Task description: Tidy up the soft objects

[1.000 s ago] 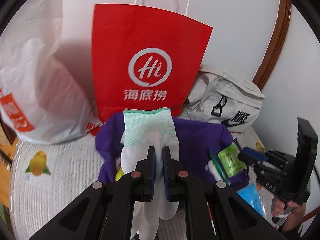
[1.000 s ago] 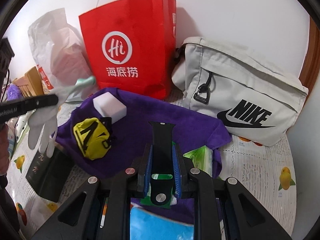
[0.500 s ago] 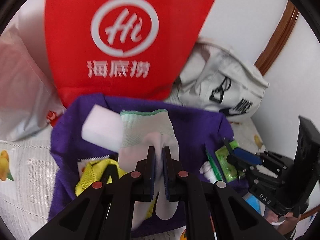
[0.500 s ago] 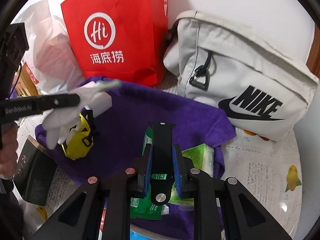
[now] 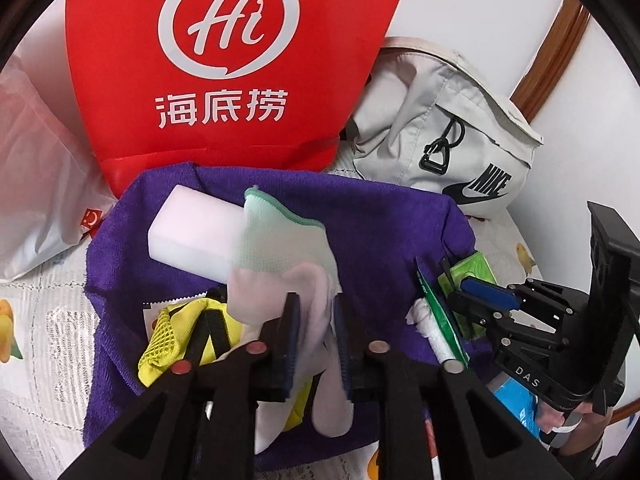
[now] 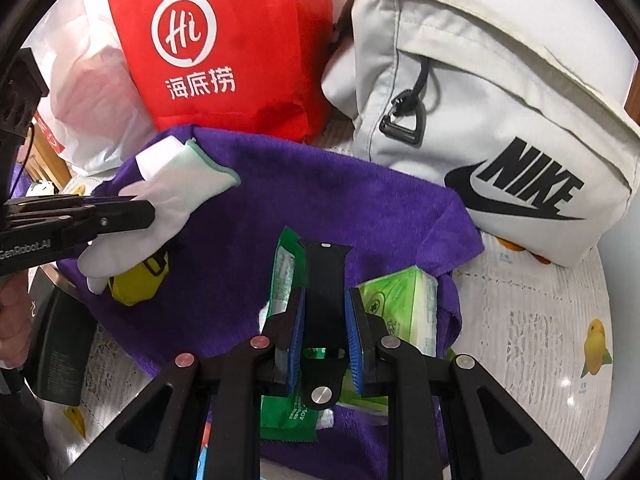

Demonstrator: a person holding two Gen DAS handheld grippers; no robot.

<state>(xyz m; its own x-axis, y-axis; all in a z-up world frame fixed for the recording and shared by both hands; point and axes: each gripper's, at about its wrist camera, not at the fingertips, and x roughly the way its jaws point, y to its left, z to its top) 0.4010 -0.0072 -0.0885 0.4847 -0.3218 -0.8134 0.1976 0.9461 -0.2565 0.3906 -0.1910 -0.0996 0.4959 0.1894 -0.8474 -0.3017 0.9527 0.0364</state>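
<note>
A: Going left to right, what writing can you read?

B: At the tabletop's left edge a white plastic bag (image 5: pixel 36 152) shows a red mark I cannot read. Next stands one red paper bag (image 5: pixel 224 68) printed "Hi" in a white ring over 海底捞. At the right, one pale grey bag (image 6: pixel 492 120) says NIKE in black, with the swoosh.

A: And the hand-held grippers?

B: The left hand-held gripper (image 5: pixel 316 320) carries "GenRobot.AI" on its side in the right wrist view; the right hand-held gripper (image 6: pixel 325 322) shows "DAS" in the left wrist view.

A: What are they doing?

B: The left one's jaws are opening, narrow, with the single white glove (image 5: pixel 280 264), green-cuffed, between them and the pads already off the cloth. The right one is clamped on one black strap (image 6: pixel 325 280).

A: Where is the glove lying?

B: On the purple towel (image 6: pixel 320 196), its cuff over one white foam block (image 5: pixel 192 228), its fingers across one yellow mesh pouch (image 5: pixel 168 340).

A: Anything else on the towel?

B: Near its right edge, one dark green sachet (image 6: pixel 284 276) and one light green tissue pack (image 6: pixel 400 300); their print is too small to read.

A: The surface?

B: A tabletop under a white lacy cloth (image 6: pixel 532 320) printed with yellow fruit, against a white wall (image 5: pixel 472 4).
</note>
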